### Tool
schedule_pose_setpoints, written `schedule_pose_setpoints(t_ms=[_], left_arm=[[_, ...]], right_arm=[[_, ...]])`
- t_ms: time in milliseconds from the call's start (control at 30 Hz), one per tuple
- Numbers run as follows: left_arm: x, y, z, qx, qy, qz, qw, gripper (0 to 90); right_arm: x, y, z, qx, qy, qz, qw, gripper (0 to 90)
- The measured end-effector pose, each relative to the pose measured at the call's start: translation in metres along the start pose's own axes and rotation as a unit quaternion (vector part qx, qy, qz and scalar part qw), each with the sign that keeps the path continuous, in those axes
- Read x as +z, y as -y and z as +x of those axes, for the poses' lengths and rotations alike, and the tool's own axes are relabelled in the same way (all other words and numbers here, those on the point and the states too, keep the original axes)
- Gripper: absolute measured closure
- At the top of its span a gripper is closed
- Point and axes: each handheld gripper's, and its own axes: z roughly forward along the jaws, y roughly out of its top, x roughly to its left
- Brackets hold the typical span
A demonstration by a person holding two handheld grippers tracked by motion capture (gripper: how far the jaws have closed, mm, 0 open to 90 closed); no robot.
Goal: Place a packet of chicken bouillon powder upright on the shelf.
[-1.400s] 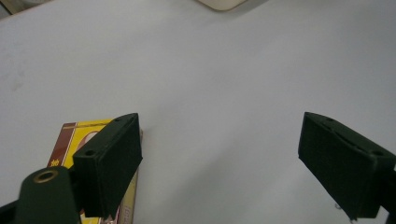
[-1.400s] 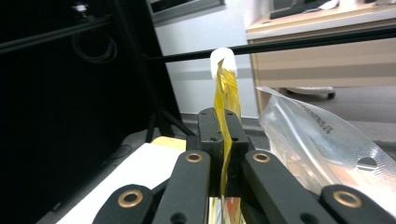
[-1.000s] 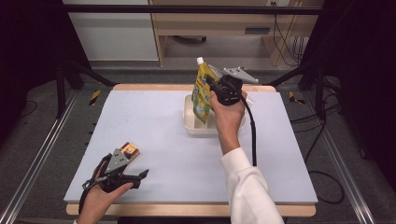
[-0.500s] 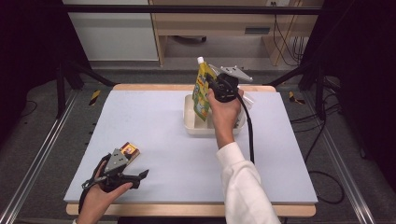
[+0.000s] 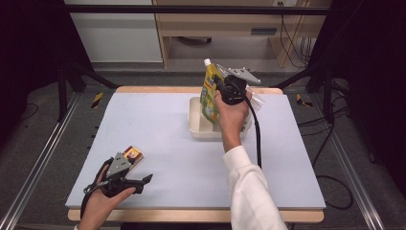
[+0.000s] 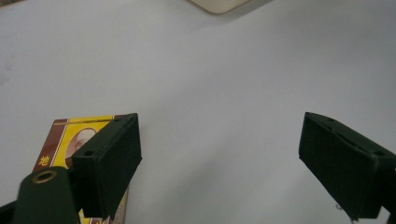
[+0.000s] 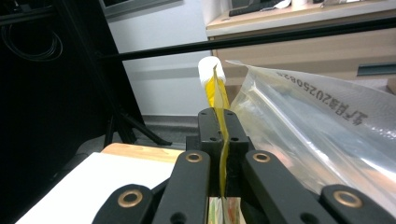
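Right gripper (image 7: 219, 140) jaws clamp yellow spout pouch (image 7: 217, 91) edge-on; left gripper (image 6: 219, 154) jaws wide, small box (image 6: 70, 140) under left jaw.

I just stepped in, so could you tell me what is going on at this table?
A person works with a gripper in each hand. The right gripper is shut on a yellow pouch with a white cap, held upright over the white tray; a clear bag sits beside it. The left gripper rests open on the table next to a small box.
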Motion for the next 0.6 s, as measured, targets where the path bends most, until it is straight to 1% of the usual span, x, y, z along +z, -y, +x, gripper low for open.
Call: schedule_pose_setpoints(t_ms=[100,267,400,500,533,600], left_arm=[[0.000,0.000,0.000,0.001,-0.001,0.000,1.0000,12.9],[0.000,0.000,0.000,0.001,-0.001,0.000,1.0000,12.9],[0.000,0.000,0.000,0.002,-0.001,0.000,1.0000,12.8],[0.000,0.000,-0.001,0.004,-0.001,0.001,1.0000,12.9],[0.000,0.000,-0.001,0.004,-0.002,0.001,1.0000,12.9],[0.000,0.000,-0.001,0.004,-0.001,0.002,1.0000,12.9]], right_arm=[[0.003,0.003,0.002,-0.002,0.000,0.007,1.0000,90.0],[0.008,0.007,0.006,0.009,-0.009,0.011,0.9999,90.0],[0.010,0.014,0.004,0.023,-0.008,0.005,0.9997,90.0],[0.011,0.022,0.002,0.031,-0.011,0.008,0.9994,90.0],[0.011,0.024,0.001,0.033,-0.016,0.002,0.9993,90.0],[0.011,0.024,0.000,0.032,-0.018,0.000,0.9993,90.0]])
